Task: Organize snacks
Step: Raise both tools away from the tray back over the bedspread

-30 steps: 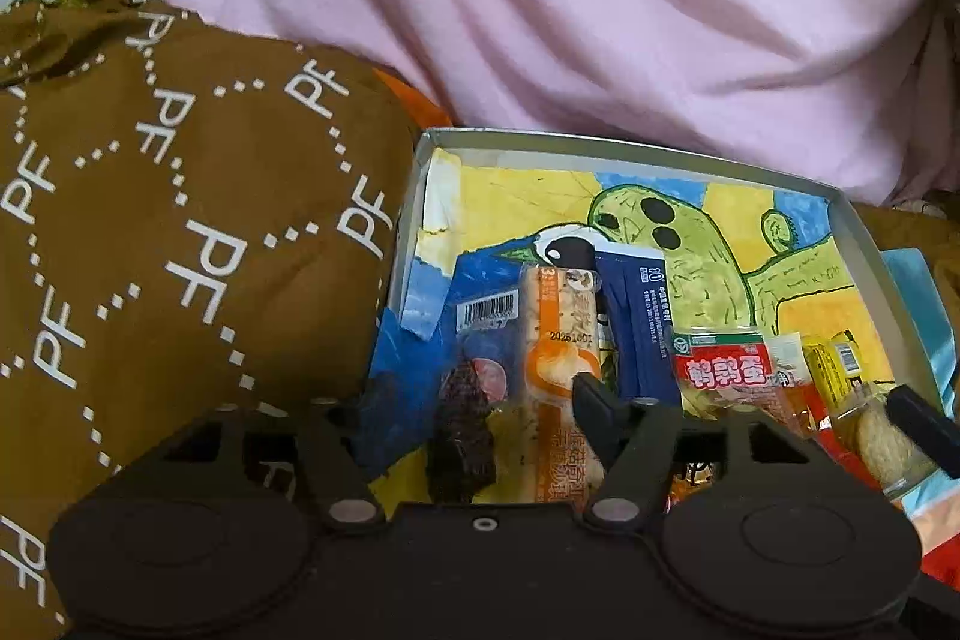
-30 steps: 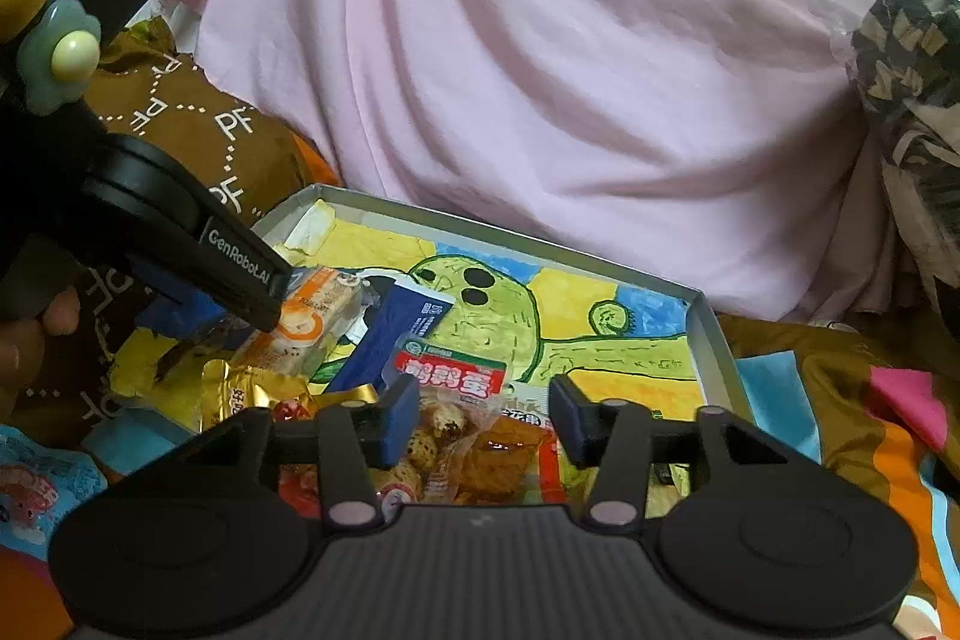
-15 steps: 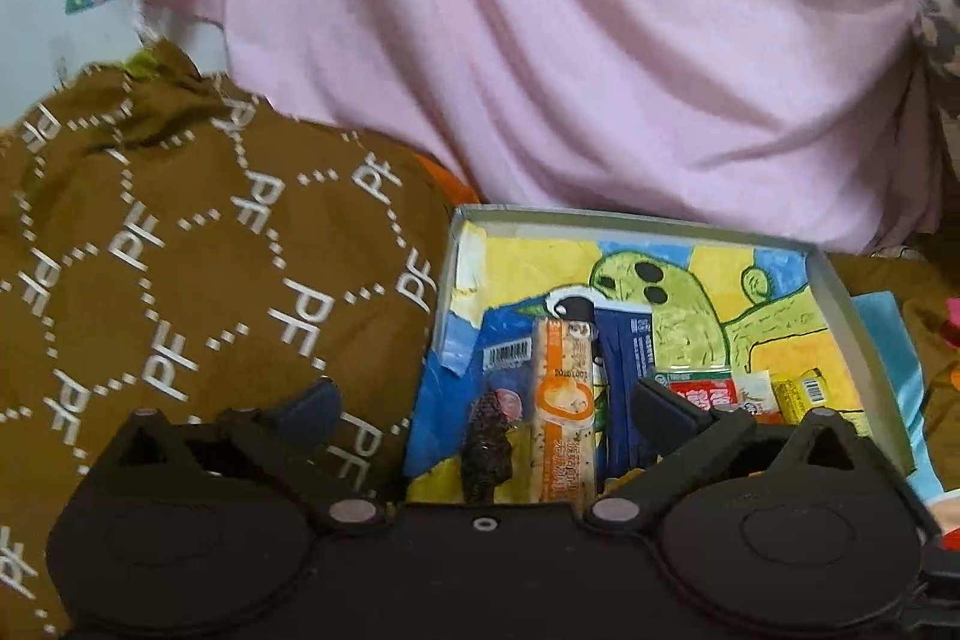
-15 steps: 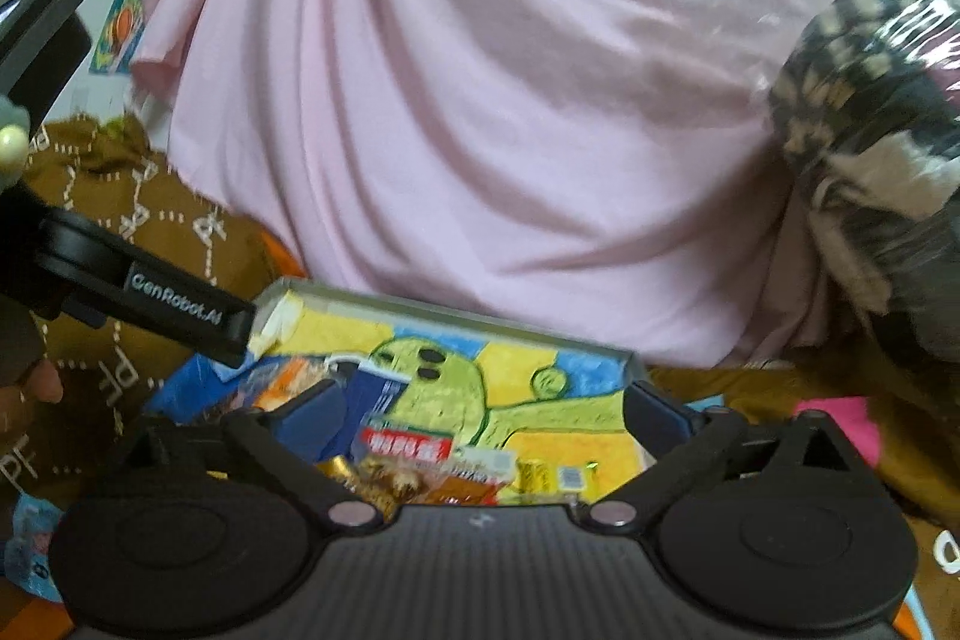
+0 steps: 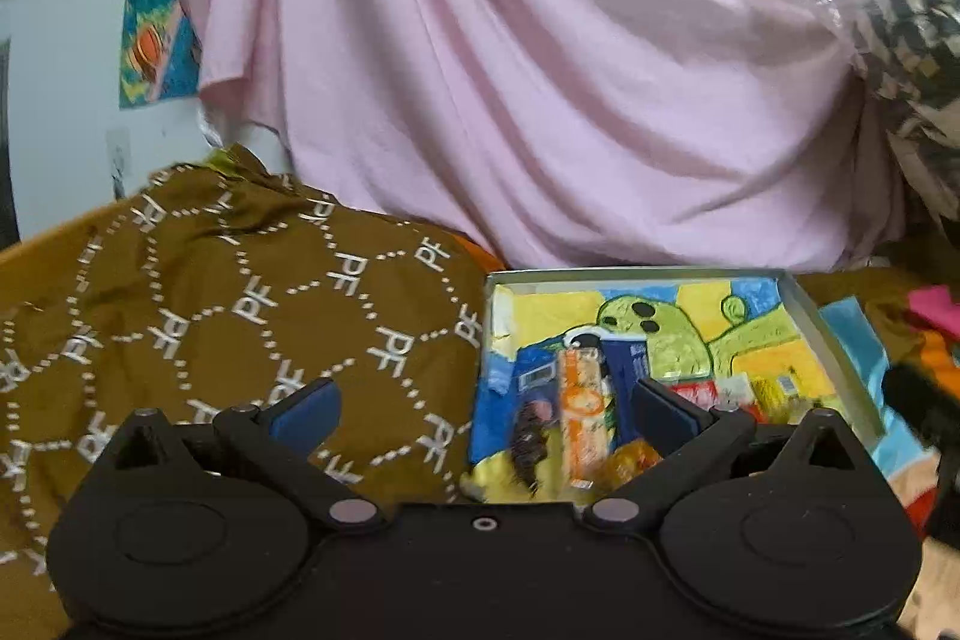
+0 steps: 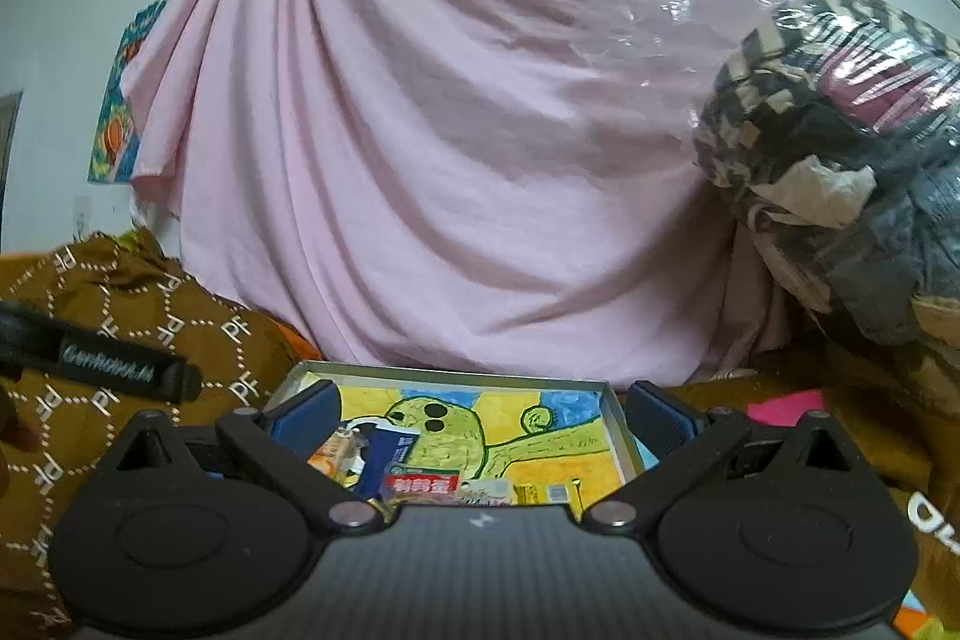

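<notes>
While spread wide, left gripper (image 5: 483, 409), right gripper (image 6: 480, 415), both empty

We see pink drape (image 6: 456, 148) beyond fingers; brown cloth (image 5: 228, 316) with white dotted "PF" pattern beside left finger; tray (image 5: 831, 334) liner yellow, blue, green between fingers; orange packet (image 5: 579, 418); red-label packet (image 6: 421, 484).

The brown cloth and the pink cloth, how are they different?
The brown cloth has white letters and dotted rings printed on it; the pink cloth is plain. The brown cloth lies low beside the tray, to its left in the left wrist view; the pink cloth hangs up behind the tray. The brown cloth is dark; the pink cloth is pale. Both are wrinkled fabric.
</notes>
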The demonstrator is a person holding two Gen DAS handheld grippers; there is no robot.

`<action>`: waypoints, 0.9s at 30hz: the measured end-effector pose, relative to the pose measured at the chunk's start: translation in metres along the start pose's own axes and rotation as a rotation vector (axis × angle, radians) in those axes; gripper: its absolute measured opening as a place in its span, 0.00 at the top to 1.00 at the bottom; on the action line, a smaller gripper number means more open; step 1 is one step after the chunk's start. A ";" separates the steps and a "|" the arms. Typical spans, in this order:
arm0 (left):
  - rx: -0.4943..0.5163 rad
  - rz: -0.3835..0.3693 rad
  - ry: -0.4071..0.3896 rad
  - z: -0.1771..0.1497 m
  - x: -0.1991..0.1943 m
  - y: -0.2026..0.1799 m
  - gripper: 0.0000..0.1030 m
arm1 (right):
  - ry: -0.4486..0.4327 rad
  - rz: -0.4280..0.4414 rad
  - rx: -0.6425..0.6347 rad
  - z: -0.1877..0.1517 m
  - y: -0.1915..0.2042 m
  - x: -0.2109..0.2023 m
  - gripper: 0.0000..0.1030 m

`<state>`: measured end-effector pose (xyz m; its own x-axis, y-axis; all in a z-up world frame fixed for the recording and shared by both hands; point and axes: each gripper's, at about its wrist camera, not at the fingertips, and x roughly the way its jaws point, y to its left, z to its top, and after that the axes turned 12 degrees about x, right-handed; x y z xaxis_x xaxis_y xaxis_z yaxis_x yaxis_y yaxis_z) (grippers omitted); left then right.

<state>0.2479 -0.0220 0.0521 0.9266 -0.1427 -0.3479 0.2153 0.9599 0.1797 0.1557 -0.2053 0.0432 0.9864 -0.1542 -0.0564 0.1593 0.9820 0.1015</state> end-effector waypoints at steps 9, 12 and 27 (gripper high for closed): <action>0.004 -0.015 0.034 -0.035 -0.041 0.000 0.01 | 0.026 0.004 0.012 -0.007 0.003 -0.038 0.00; -0.002 -0.015 0.048 -0.042 -0.051 0.002 0.01 | 0.039 0.005 0.007 -0.010 0.003 -0.050 0.00; 0.008 0.042 0.169 -0.077 -0.090 0.005 0.01 | 0.170 0.041 -0.001 -0.036 0.004 -0.095 0.00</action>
<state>0.1422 0.0143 0.0139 0.8700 -0.0598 -0.4893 0.1809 0.9621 0.2041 0.0610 -0.1828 0.0132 0.9712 -0.0932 -0.2194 0.1188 0.9872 0.1062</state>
